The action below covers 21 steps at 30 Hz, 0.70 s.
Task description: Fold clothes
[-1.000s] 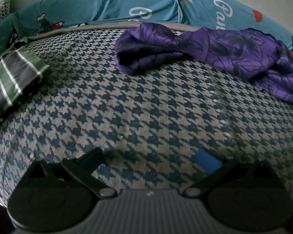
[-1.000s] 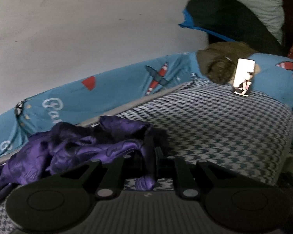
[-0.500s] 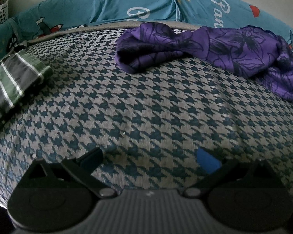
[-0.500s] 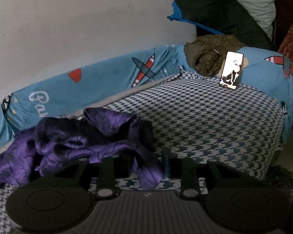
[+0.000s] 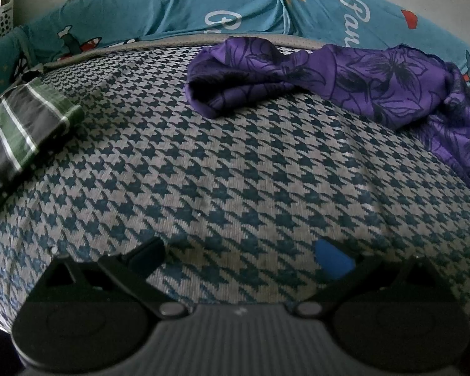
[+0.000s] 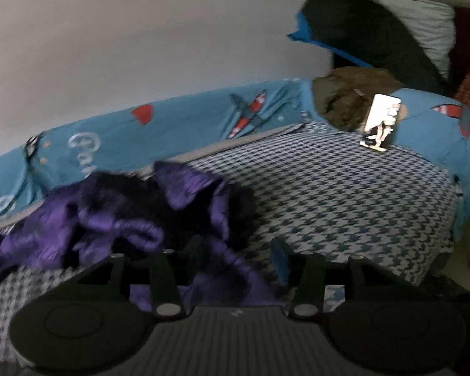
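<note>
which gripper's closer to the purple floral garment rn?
Right. Right gripper is at the purple floral garment, jaws opening with a fold between them. Left gripper hangs open over bare houndstooth cover, well short.

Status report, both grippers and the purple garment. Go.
Left gripper open, nothing between its jaws. Right gripper jaws opening, purple garment between them. Striped garment off to the side.
</note>
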Each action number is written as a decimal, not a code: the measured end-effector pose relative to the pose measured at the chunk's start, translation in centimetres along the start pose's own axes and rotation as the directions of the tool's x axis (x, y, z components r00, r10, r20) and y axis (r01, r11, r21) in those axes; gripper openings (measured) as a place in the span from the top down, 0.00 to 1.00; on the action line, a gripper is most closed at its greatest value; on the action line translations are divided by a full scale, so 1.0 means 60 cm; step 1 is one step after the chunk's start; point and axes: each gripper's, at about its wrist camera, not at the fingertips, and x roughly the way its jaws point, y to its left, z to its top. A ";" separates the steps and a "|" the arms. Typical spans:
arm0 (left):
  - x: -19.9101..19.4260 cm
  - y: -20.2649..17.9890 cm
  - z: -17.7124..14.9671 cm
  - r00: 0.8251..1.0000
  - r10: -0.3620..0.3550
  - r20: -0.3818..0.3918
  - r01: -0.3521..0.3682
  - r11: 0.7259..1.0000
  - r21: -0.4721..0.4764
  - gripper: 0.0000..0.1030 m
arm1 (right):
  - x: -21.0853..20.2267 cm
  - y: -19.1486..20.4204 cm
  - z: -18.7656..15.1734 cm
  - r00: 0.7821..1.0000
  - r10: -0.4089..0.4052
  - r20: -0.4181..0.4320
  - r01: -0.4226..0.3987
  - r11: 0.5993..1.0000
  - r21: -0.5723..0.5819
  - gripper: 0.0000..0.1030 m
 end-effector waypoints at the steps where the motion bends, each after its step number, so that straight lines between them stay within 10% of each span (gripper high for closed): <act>1: -0.001 0.001 0.000 1.000 -0.002 0.001 0.002 1.000 -0.002 0.00 | -0.001 0.004 -0.003 1.000 0.015 -0.006 -0.015 1.000 -0.014 0.53; 21: -0.008 0.008 -0.009 1.000 0.008 0.027 -0.008 0.999 0.031 0.00 | 0.012 0.097 -0.047 0.970 0.178 -0.165 -0.198 0.974 -0.111 0.51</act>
